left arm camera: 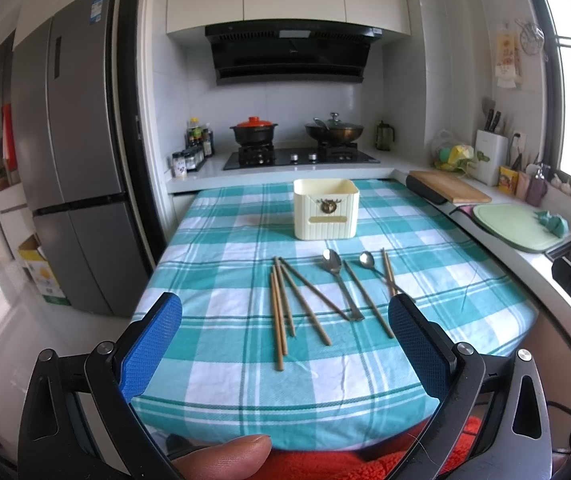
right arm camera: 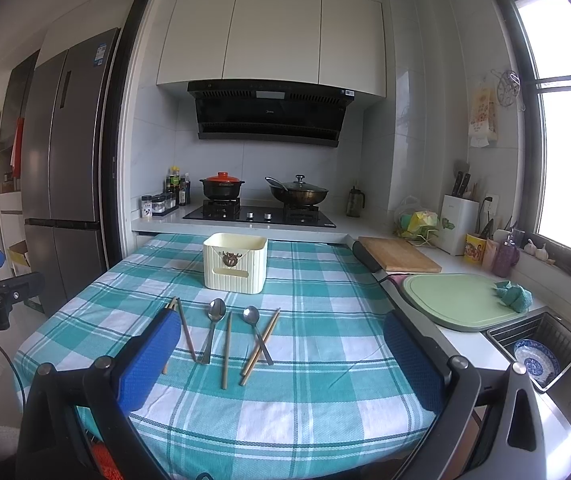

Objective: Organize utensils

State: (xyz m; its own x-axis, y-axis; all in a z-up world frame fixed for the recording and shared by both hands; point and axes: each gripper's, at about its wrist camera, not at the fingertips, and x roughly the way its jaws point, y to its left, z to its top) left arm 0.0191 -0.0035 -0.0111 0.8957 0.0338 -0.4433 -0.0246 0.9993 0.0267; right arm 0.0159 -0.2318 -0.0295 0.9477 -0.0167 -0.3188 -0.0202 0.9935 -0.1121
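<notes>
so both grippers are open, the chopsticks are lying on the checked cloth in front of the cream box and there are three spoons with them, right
Not quite: there are two spoons, not three. The left wrist view shows a larger spoon and a smaller spoon among the chopsticks. The rest holds: the left gripper and right gripper are open, and the utensils lie on the checked cloth in front of the cream box.

Teal-white checked tablecloth (left arm camera: 225,240), cream holder (left arm camera: 325,208).

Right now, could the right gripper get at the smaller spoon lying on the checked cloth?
Probably yes. The right gripper is open and holds nothing, and the smaller spoon lies in the open ahead of it. One snag: its handle crosses a pair of chopsticks, which might shift.
</notes>
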